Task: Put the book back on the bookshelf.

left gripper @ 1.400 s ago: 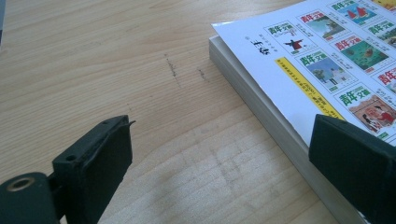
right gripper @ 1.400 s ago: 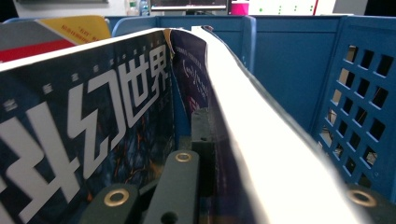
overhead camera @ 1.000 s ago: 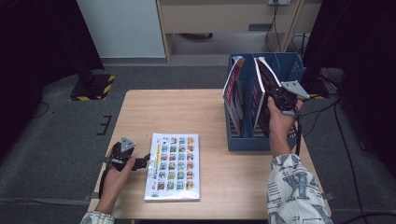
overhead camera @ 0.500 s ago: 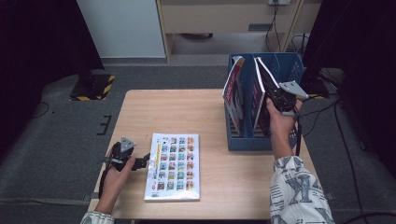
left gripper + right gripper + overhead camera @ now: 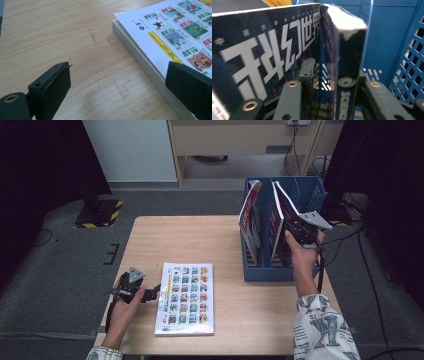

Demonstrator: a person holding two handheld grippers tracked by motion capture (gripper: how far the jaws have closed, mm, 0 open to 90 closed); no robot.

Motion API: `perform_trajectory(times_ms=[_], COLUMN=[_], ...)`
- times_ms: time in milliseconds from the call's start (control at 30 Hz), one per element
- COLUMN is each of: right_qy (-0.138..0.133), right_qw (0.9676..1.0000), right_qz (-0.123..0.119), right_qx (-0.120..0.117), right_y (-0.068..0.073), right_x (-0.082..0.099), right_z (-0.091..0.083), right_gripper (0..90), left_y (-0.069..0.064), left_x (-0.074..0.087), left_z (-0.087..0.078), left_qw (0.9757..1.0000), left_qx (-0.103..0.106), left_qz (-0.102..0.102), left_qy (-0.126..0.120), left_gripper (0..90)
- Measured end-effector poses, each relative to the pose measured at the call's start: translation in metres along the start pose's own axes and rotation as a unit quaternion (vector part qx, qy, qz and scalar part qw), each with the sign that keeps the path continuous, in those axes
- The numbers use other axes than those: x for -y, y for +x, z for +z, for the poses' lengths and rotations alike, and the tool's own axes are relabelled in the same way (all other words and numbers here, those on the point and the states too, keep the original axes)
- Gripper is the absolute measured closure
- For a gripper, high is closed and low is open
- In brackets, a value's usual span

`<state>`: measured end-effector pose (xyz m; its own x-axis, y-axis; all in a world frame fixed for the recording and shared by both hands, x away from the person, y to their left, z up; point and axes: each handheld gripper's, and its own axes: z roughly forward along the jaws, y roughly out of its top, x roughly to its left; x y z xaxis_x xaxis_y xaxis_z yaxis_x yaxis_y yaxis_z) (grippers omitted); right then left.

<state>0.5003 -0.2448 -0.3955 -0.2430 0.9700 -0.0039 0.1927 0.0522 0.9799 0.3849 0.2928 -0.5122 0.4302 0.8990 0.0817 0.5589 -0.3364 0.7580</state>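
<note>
High view: the right tool (image 5: 296, 231) is at the blue plastic file box (image 5: 260, 272) on the far right part of the light wooden bench (image 5: 200, 240). Directly at its tip stands the dark-covered magazine with white lettering (image 5: 278, 220), upright on its lower edge in the box, its long axis rising and leaning a little toward the red-and-white magazine (image 5: 250, 215) that stands in the next compartment on the side away from the tool. The left tool (image 5: 150, 294) lies low on the bench at the near left, pointing at the flat white book with a grid of small coloured pictures (image 5: 186, 297), just beside that book's long edge. The book lies with its long axis running from the person away across the bench.

Left gripper view: the left tool's jaws stand wide apart. One jaw is over bare bench (image 5: 75, 50); the other overlaps the white book (image 5: 160, 32) at its edge, nothing pressed between them.

Right gripper view: the dark magazine (image 5: 344, 50) stands with its spine toward the tool, its cover (image 5: 262, 50) stretching away to one side. The right tool's (image 5: 332, 85) jaws sit on either side of the spine and have just been opening; the spine remains between them, and whether the pads press on it I cannot tell.
</note>
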Motion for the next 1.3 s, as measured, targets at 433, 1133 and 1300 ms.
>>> perform_trajectory(times_ms=[433, 1133, 1300], right_qy=[-0.006, -0.005, -0.016], right_qw=[0.9999, 0.9999, 0.9998], right_qz=[0.005, 0.006, -0.001], right_qx=[-0.007, -0.012, -0.015], right_y=[-0.001, 0.003, 0.006], right_x=[0.005, 0.023, 0.021], right_z=[-0.016, -0.032, -0.038], right_gripper=[57.5, 58.2, 62.8], left_y=[-0.001, 0.000, 0.000], left_x=[0.000, 0.001, 0.002], left_z=[0.000, 0.001, 0.001], left_qw=[1.0000, 1.0000, 1.0000], left_qx=[0.000, -0.002, -0.002], left_qz=[0.002, 0.000, 0.000], left_qy=[0.001, 0.003, 0.005], left_gripper=[5.8, 5.8, 5.8])
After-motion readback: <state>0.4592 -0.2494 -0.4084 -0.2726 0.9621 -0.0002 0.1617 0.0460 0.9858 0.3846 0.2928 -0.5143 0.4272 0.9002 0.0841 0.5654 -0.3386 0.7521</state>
